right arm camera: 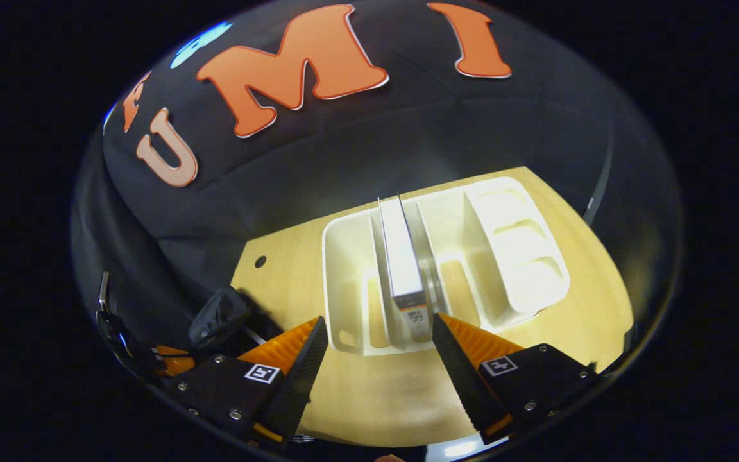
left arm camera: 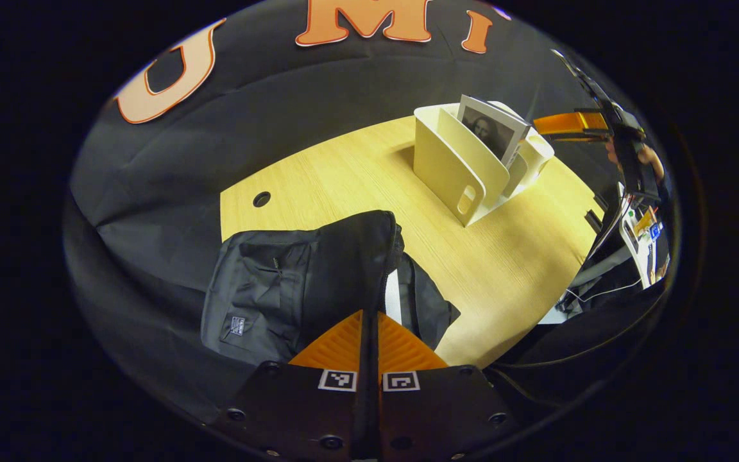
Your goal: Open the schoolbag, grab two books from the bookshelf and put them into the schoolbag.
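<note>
A book is standing upright in the bookshelf; the right claw, fingers apart, is lining up to straddle it. The left claw, closed, is pinching the schoolbag edge, likely holding it open on the tabletop.

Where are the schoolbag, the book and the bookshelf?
schoolbag (left arm camera: 292, 282): left gripper view, on its black front panel.
book (right arm camera: 400, 256): right gripper view, on its top edge.
bookshelf (right arm camera: 510, 256): right gripper view, on its right end divider.
</note>
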Demonstrator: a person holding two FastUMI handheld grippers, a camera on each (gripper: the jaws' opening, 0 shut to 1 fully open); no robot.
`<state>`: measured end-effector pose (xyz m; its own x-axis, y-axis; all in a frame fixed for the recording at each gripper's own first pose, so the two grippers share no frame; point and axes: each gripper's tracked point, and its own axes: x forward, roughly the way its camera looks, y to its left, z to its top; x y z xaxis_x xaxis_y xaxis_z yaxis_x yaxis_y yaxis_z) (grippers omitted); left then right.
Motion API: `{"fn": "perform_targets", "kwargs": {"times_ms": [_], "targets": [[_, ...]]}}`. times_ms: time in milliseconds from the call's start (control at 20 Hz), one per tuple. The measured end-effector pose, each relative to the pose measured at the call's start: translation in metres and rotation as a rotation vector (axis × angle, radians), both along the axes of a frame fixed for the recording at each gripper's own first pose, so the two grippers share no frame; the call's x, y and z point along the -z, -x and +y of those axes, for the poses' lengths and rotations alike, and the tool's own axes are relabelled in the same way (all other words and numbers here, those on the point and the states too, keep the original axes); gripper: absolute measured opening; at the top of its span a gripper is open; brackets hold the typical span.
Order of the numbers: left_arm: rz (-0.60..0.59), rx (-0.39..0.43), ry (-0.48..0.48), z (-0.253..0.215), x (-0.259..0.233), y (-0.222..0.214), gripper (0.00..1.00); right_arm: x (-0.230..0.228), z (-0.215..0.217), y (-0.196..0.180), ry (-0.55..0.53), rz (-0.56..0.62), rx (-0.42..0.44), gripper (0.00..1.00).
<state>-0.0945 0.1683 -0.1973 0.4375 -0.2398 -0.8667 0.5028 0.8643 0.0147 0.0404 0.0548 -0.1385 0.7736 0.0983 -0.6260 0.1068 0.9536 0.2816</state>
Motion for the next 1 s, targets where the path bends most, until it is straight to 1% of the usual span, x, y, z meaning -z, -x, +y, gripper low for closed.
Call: {"fn": "perform_targets", "kwargs": {"times_ms": [150, 250, 450, 600, 700, 800, 900, 1000], "targets": [[0.012, -0.017, -0.008, 0.003, -0.002, -0.001, 0.01, -0.009, -0.010, -0.021, 0.089, 0.048, -0.100, 0.98], [0.018, -0.028, -0.016, 0.006, -0.003, -0.002, 0.01, -0.010, -0.012, -0.034, 0.122, 0.089, -0.155, 0.98], [0.035, -0.045, -0.035, 0.006, -0.004, -0.003, 0.01, 0.007, -0.015, -0.061, 0.164, 0.191, -0.237, 0.98], [0.049, -0.054, -0.049, 0.006, -0.005, -0.004, 0.01, 0.020, -0.014, -0.081, 0.149, 0.277, -0.281, 0.98], [0.060, -0.066, -0.058, 0.006, -0.005, -0.005, 0.01, 0.028, -0.016, -0.092, 0.159, 0.319, -0.314, 0.98], [0.069, -0.080, -0.063, 0.006, -0.004, -0.004, 0.01, 0.036, -0.019, -0.104, 0.181, 0.352, -0.325, 0.98], [0.077, -0.091, -0.065, 0.007, -0.004, -0.003, 0.01, 0.042, -0.019, -0.109, 0.176, 0.396, -0.320, 0.97], [0.085, -0.102, -0.063, 0.008, -0.003, -0.002, 0.01, 0.051, -0.019, -0.115, 0.146, 0.439, -0.297, 0.90]]}}
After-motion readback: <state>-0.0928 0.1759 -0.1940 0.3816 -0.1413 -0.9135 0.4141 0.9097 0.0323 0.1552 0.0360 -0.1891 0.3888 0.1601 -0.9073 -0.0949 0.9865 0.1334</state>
